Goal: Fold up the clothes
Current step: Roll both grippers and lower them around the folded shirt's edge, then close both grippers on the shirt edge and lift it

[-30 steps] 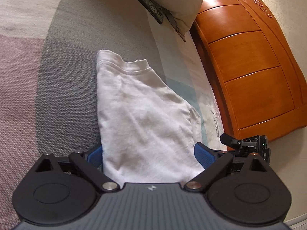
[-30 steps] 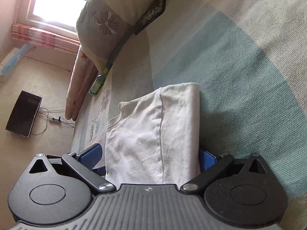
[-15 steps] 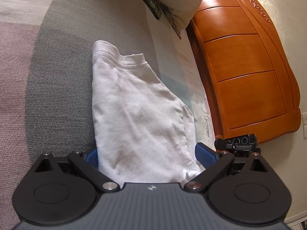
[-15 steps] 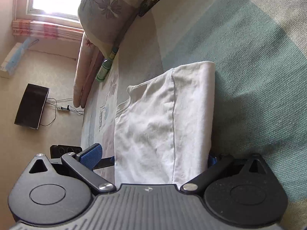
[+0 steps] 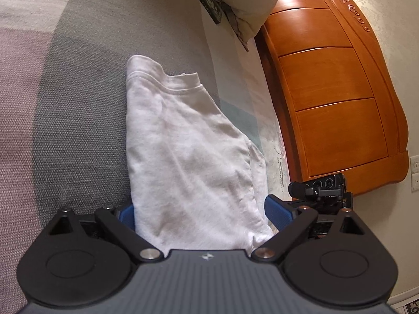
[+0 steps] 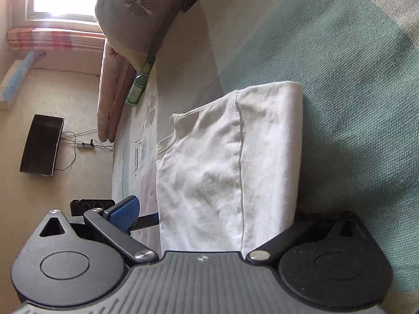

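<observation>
A white T-shirt lies folded lengthwise on the striped bedspread, its collar at the far end. My left gripper is open, its blue pads standing on either side of the shirt's near end. In the right wrist view the same shirt runs between the wide-apart fingers of my right gripper, which is open too. Its left pad shows clear of the cloth. The right one is hidden under the shirt's folded edge. Each gripper shows at the edge of the other's view.
A wooden headboard rises to the right and a pillow lies at the bed's head. Beside another pillow rests a green bottle. On the floor are a black box and a power strip.
Both grippers have shifted a little at the shirt's near end and stayed open. The right gripper's right pad has gone under the shirt's edge, and the left gripper came into its view.
</observation>
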Available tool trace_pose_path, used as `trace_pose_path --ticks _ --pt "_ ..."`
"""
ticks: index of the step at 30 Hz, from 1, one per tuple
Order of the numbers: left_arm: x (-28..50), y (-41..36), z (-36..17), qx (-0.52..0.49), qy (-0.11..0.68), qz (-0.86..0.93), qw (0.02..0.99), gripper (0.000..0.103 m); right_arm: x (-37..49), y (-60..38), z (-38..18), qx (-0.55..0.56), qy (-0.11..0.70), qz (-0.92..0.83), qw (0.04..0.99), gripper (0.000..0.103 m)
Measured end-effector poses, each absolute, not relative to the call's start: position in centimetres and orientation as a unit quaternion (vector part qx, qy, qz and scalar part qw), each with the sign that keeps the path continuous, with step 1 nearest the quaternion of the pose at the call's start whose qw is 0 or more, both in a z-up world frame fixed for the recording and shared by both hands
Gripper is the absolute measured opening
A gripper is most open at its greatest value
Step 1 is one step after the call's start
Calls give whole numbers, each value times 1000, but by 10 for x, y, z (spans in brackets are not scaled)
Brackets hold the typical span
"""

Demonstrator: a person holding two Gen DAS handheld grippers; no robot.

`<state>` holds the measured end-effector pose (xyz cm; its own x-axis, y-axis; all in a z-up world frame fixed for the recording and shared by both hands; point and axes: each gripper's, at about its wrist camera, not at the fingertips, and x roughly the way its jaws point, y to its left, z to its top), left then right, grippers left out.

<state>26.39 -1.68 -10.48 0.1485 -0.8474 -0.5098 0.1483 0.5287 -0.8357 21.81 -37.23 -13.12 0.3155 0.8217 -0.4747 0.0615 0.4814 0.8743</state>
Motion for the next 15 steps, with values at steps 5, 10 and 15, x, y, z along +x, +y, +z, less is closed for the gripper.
trace_pose_path --ticks 5,10,15 --pt "264 -27 -102 -311 549 -353 691 94 211 -368 -129 408 503 280 709 103" --pt "255 -27 -99 -302 550 -337 702 82 197 -367 -128 392 502 300 710 103" --pt "265 -28 -103 -303 553 -337 699 79 187 -370 -129 370 499 319 716 103"
